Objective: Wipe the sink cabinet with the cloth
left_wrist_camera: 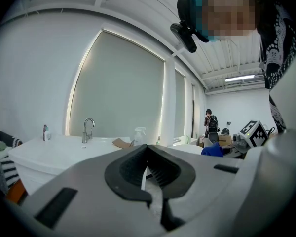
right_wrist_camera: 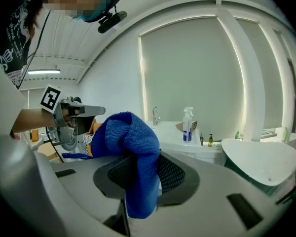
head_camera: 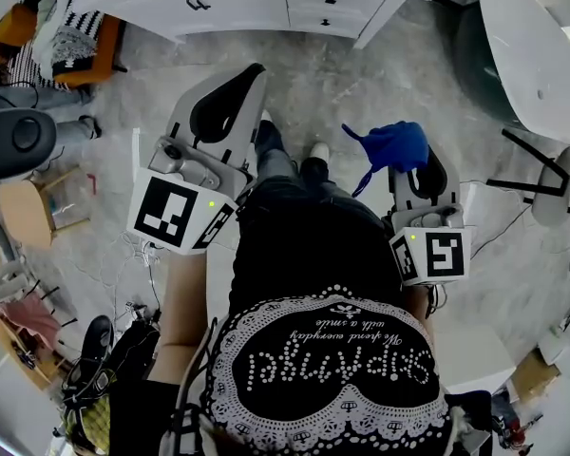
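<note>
The white sink cabinet (head_camera: 266, 3) with dark drawer handles stands across the marble floor ahead of me. Its countertop and chrome faucet (left_wrist_camera: 88, 130) appear in the left gripper view, and the same faucet (right_wrist_camera: 156, 114) in the right gripper view. My right gripper (head_camera: 424, 157) is shut on a blue cloth (head_camera: 395, 145), which bunches over the jaws and hangs down between them (right_wrist_camera: 138, 157). My left gripper (head_camera: 256, 72) is held out at the left with its jaws together and nothing in them (left_wrist_camera: 148, 148). Both are held near my waist, well short of the cabinet.
A spray bottle (right_wrist_camera: 188, 125) and small bottles stand on the counter. A white rounded tub (head_camera: 537, 50) is at the right. Clothes on an orange chair (head_camera: 71, 31) sit at the far left, with cables and boxes on the floor. Another person (left_wrist_camera: 209, 122) stands far off.
</note>
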{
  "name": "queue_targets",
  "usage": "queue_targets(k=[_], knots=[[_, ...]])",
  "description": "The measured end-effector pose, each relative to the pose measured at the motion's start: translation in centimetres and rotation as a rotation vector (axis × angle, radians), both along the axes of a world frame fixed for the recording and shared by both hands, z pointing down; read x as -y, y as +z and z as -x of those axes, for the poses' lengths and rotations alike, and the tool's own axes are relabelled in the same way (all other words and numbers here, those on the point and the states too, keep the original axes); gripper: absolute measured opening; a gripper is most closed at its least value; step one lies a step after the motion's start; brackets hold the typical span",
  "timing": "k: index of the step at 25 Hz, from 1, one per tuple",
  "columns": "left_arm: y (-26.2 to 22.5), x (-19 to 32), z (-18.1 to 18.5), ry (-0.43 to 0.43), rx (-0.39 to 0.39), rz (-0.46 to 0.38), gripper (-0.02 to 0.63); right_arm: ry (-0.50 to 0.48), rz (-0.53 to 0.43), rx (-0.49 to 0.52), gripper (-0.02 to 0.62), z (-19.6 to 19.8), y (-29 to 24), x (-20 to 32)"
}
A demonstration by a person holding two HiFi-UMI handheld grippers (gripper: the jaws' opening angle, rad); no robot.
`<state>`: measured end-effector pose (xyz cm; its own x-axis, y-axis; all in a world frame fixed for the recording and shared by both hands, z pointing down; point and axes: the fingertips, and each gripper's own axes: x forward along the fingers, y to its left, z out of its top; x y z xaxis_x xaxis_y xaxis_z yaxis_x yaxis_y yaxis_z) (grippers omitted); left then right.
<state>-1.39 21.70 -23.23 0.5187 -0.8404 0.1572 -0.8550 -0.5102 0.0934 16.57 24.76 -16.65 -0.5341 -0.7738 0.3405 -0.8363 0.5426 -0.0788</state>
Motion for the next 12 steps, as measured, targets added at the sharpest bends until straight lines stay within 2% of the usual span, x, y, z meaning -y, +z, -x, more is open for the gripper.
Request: queue_targets(k=[12], knots=[[0.06, 0.02, -0.73, 0.010, 0.015, -0.004, 0.000, 0.013, -0.013, 0.011, 0.115, -0.40, -0.39, 0.20]])
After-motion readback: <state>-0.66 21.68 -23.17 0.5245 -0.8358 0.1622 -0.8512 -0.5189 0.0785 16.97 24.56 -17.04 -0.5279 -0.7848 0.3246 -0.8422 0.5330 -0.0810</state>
